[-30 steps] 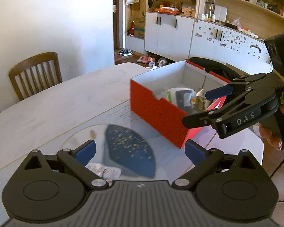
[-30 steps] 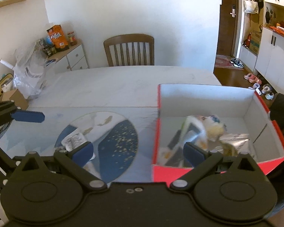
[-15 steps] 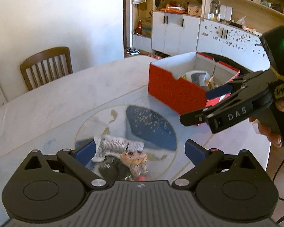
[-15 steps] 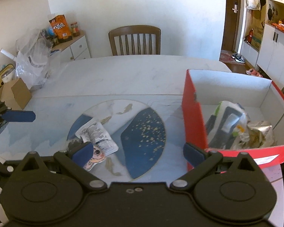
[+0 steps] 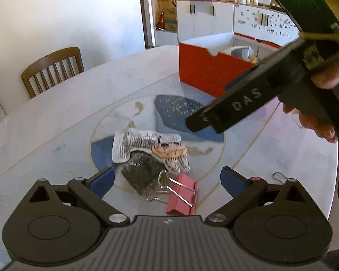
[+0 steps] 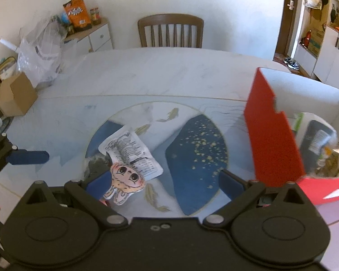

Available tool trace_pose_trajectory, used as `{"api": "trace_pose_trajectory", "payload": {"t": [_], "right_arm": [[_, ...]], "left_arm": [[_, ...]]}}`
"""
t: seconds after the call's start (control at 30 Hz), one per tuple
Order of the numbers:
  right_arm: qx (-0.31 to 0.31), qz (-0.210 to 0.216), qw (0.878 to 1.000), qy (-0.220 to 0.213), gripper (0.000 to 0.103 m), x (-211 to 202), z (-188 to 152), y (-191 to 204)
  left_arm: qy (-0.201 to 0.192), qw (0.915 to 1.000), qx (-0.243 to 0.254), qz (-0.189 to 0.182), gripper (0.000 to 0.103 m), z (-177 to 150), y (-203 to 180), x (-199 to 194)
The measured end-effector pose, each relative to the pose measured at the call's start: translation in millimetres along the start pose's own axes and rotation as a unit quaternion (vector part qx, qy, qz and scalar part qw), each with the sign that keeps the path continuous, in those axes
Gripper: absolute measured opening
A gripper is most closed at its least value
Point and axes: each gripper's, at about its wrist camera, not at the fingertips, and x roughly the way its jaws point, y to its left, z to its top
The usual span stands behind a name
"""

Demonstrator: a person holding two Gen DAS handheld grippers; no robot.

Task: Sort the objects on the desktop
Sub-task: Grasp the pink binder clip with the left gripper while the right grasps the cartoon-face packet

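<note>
The packet pile (image 5: 147,155) with its pink binder clip (image 5: 183,196) lies low in the frame's center between the left gripper (image 5: 167,180)'s spread, empty fingers, so overlapping items risk lifting together; the right gripper (image 6: 165,183) gapes empty too.

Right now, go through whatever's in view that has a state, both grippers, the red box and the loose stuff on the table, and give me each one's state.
Left gripper: open, empty, over the pile.
Right gripper: open, empty.
Red box: open-topped, holding packets.
Pink binder clip: lying flat on the table, handles folded over.
Cartoon-face packet: lying loose, overlapping the printed white packet.
Dark packet: lying beside the clip.
</note>
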Motion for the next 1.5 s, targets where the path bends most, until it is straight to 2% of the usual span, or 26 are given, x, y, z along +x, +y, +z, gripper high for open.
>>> {"api": "trace_pose_trajectory", "payload": {"t": [0.43,0.5,0.57,0.73,1.0,1.17,1.23,1.3,1.37,1.5], "right_arm": [[-0.04,0.019,0.998,0.042,0.097,39.1,2.3,32.1],[-0.042,0.02,0.998,0.047,0.093,42.2,1.7,33.9],[-0.045,0.021,0.997,0.051,0.092,45.3,0.5,35.5],[-0.045,0.022,0.997,0.064,0.087,53.3,-3.4,36.2],[-0.039,0.027,0.996,0.071,0.077,58.9,-4.7,34.0],[-0.032,0.04,0.996,0.07,0.063,58.6,-2.7,31.2],[-0.032,0.044,0.996,0.068,0.056,57.8,-2.5,30.3],[-0.034,0.045,0.996,0.067,0.055,56.8,-3.2,30.5],[-0.038,0.042,0.996,0.065,0.054,56.3,-4.0,30.9],[-0.039,0.038,0.996,0.064,0.052,54.3,-5.9,30.2]], "left_arm": [[0.013,0.9997,0.021,-0.003,0.1,-18.8,-6.0,26.7],[0.015,0.9996,0.024,-0.001,0.096,-20.6,-6.7,29.4],[0.019,0.9995,0.027,-0.002,0.087,-22.5,-7.6,32.0],[0.027,0.9993,0.027,-0.004,0.073,-26.7,-7.8,36.8],[0.022,0.999,0.039,-0.003,0.067,-27.5,-12.2,38.2],[0.029,0.9985,0.043,-0.015,0.056,-26.2,-14.5,42.9],[0.03,0.9985,0.044,-0.016,0.055,-27.2,-15.0,43.4],[0.03,0.9985,0.042,-0.019,0.053,-27.1,-14.0,43.5],[0.029,0.9985,0.041,-0.022,0.045,-27.1,-12.8,44.0],[0.031,0.9986,0.033,-0.029,0.037,-26.6,-10.5,45.0]]}}
